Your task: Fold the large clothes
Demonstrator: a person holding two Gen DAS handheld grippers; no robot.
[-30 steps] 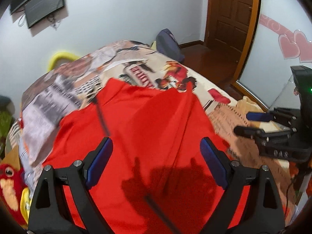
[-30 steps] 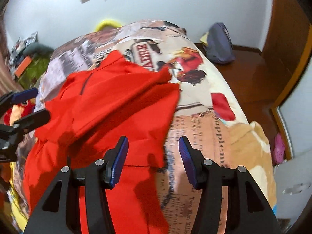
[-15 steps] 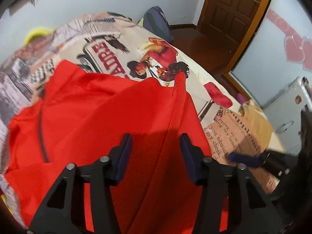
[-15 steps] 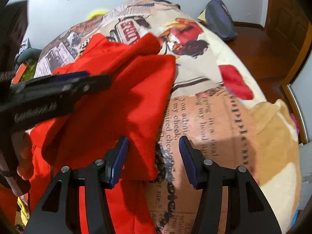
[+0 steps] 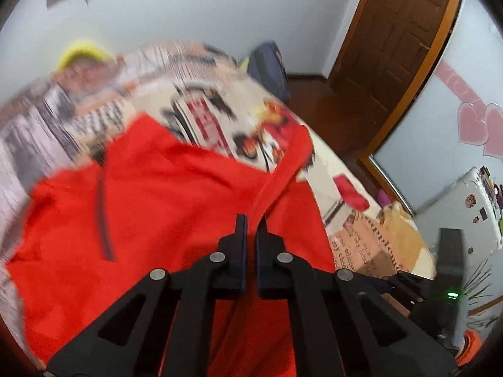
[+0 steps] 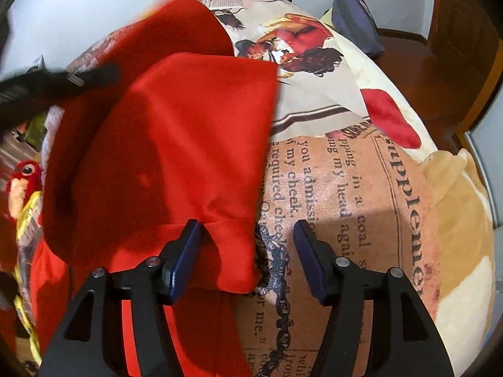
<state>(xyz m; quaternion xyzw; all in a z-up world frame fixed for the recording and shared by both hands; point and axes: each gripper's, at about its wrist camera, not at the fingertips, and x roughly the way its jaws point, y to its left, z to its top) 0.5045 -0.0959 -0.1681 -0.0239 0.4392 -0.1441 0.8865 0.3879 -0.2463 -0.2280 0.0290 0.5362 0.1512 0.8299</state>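
The red garment (image 5: 163,207) lies spread over the bed (image 6: 361,188), its patterned cover printed with newspaper text and cartoon figures, and one layer is folded over so its edge runs down toward me on the right side. My left claw (image 5: 251,220) has its jaws pressed together on a raised ridge of the red cloth, which stretches away from the tips as a taut crease toward the far corner. It points steeply down at the bed. My right claw (image 6: 246,229) is about half apart and its jaws are opening; the lower corner of the folded layer sits between them, against the left pad, while the right pad stands clear over the bare cover. It too tilts steeply down. A dark bag (image 5: 267,69) lies beyond the bed near the wooden door (image 5: 396,40).
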